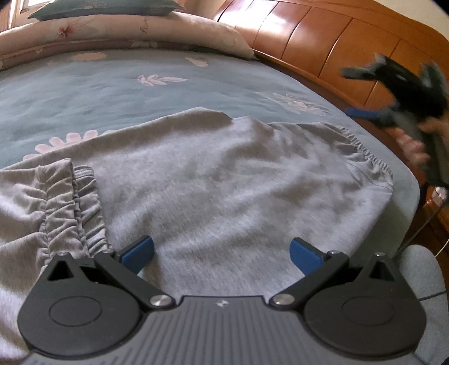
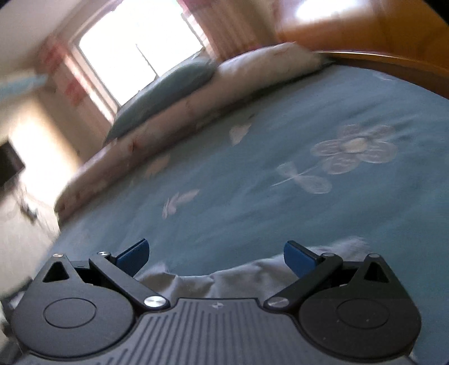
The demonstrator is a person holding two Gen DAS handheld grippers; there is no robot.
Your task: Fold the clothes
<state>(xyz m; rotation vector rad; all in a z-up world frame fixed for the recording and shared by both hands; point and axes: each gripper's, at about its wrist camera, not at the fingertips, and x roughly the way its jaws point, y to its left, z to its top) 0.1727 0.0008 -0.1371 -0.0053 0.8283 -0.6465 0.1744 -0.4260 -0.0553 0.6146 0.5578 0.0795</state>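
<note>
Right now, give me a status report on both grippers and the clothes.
Left gripper open over grey sweatpants. Right gripper open, empty. Sweatpants lie on the bedsheet. Nothing in the way.

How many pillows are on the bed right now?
2: a floral pillow along the headboard end, and a teal pillow stacked on top of it. More may lie out of view.

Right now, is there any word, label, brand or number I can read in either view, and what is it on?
One script word is printed on the floral pillow at the head of the bed, too distorted to read with confidence.
A small embossed emblem, no letters, sits on the left gripper body; the same on the right gripper.
Nothing readable on the grey garment or bedspread.
</note>
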